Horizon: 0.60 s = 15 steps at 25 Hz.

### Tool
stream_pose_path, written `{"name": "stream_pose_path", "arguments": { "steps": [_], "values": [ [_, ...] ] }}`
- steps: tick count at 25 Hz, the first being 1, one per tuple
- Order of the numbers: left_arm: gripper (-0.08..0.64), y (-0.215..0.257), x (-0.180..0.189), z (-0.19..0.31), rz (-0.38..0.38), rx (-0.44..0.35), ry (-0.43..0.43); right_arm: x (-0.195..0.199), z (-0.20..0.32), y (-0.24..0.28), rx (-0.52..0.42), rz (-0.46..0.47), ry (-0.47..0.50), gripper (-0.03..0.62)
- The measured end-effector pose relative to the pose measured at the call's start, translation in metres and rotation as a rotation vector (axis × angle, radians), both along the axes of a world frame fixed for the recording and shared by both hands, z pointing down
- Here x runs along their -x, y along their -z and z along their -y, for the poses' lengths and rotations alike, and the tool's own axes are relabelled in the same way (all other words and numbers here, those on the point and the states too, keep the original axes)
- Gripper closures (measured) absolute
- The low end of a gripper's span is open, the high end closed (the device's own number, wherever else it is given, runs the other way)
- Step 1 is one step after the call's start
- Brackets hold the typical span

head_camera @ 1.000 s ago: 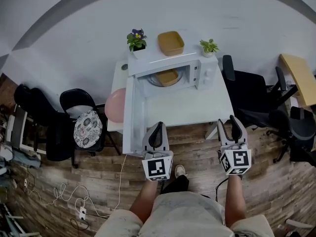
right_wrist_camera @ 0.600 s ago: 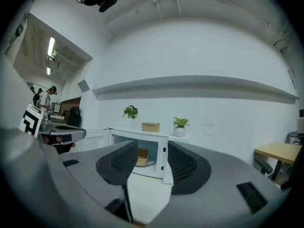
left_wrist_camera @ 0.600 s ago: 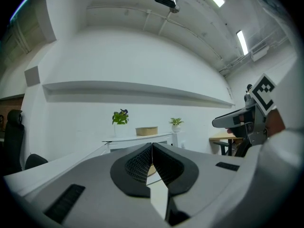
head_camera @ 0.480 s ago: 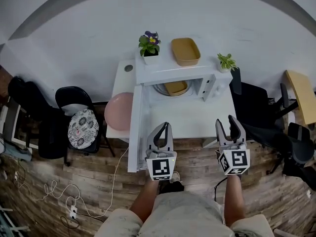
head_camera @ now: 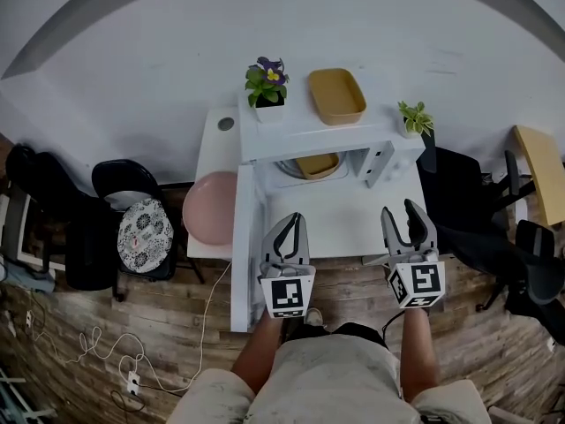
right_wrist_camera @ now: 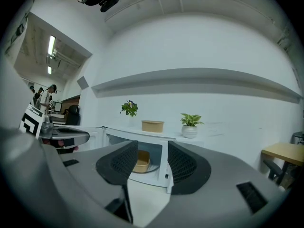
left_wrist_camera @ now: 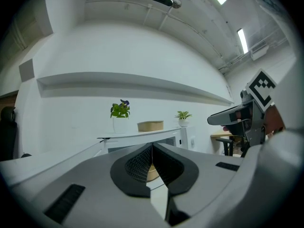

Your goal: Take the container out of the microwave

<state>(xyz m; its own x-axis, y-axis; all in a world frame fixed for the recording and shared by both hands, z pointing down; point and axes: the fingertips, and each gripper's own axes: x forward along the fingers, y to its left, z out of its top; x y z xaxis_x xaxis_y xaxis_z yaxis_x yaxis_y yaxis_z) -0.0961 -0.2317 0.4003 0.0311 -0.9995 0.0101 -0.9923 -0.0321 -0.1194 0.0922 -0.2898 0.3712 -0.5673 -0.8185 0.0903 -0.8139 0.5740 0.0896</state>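
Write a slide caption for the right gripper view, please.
Open right gripper faces the open microwave with the tan container inside.

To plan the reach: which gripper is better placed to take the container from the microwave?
Probably the right gripper: its jaws are open and aimed at the container; the left gripper is shut.

Left tool [head_camera: 297,221]: grey moulded shell, wide body narrowing to the tip, black mesh-textured pads [left_wrist_camera: 137,167]. Right tool [head_camera: 398,208]: same build and colour. Each carries a white cube [head_camera: 287,297] printed with black square markers (the two patterns differ). Person wears pale grey-beige shorts [head_camera: 335,382].
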Motion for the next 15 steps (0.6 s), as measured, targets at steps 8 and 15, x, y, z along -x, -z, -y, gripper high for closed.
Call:
{"name": "stream_pose_path", "arguments": {
  "steps": [8,15],
  "values": [
    [0.551,0.0,0.006,0.014,0.005,0.003,0.007,0.016,0.013,-0.007,-0.001,-0.005,0.043,0.394],
    [0.551,-0.002,0.018,0.027,-0.001,0.01,0.06,0.042,0.036,-0.017,0.009,0.015,0.126,0.394]
  ]
}}
